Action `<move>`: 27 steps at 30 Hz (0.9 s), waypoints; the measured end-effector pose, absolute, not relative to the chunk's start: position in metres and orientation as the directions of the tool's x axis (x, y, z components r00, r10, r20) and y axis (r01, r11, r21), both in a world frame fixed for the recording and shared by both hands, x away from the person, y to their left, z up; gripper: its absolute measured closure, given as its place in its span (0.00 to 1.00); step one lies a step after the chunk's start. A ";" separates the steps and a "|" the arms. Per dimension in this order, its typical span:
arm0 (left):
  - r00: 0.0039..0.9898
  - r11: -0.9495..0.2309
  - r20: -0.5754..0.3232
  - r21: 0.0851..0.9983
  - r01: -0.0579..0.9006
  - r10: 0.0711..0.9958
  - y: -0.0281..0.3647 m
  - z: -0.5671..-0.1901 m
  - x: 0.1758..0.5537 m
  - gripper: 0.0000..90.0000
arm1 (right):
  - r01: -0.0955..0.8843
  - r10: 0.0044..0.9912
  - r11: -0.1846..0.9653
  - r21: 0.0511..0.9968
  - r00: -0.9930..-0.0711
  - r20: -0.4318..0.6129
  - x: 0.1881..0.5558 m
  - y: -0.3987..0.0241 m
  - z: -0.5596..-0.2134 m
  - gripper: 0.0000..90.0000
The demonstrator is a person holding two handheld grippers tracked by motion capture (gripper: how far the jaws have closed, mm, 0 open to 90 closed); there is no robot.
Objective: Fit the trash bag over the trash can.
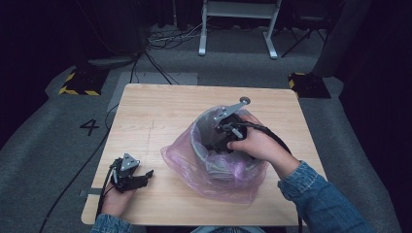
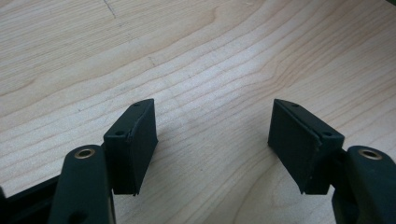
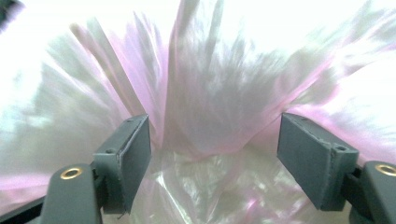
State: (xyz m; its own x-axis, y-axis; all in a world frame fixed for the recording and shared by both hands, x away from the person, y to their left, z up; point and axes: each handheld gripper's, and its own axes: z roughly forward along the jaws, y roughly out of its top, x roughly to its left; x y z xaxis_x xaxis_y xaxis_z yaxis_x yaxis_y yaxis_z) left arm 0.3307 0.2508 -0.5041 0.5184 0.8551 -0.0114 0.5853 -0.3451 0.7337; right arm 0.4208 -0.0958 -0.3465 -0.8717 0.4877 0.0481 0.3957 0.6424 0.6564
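Dim room, grey carpet, cables and a white frame stand (image 1: 239, 24) at the back; in the middle a light wooden table (image 1: 160, 114). On the table, right of centre, a grey bin (image 1: 204, 145) lined with a pink translucent plastic bag (image 1: 194, 165), bag edges spilling over the rim and down onto the wood. Right gripper (image 1: 218, 138) held in the right hand (image 1: 257, 143), dipped into the bin's mouth, jaws spread wide amid crumpled pink film (image 3: 210, 107); film between the pads but not pinched. Left gripper (image 1: 145, 175) in the left hand (image 1: 114, 199) near the table's front left corner, well apart from the bin, low over the bare wood (image 2: 196, 60), jaws apart with nothing between them. Denim sleeves (image 1: 320, 199) on both forearms.
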 end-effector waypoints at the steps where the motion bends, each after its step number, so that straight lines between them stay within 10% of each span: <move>1: 0.518 -0.345 -0.010 0.734 0.585 0.855 0.251 -0.504 0.331 0.36 | 0.390 0.490 0.628 0.673 -0.870 0.046 0.420 -0.098 -0.342 0.29; 11: 0.517 -0.344 -0.012 0.734 0.586 0.856 0.250 -0.504 0.331 0.36 | 0.394 0.604 0.460 0.796 -0.796 0.045 0.433 -0.119 -0.311 0.35; 27: 0.516 -0.342 -0.014 0.734 0.587 0.856 0.250 -0.504 0.331 0.36 | 0.512 0.668 0.549 0.660 -0.743 0.020 0.451 -0.111 -0.360 0.37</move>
State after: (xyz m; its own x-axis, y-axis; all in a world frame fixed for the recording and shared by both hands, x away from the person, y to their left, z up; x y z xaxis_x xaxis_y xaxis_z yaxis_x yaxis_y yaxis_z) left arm 0.3310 0.2502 -0.5041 0.5164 0.8563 -0.0139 0.5868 -0.3420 0.7339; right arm 0.4512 -0.1114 -0.3603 -0.7435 0.6685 0.0199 0.5117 0.5495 0.6605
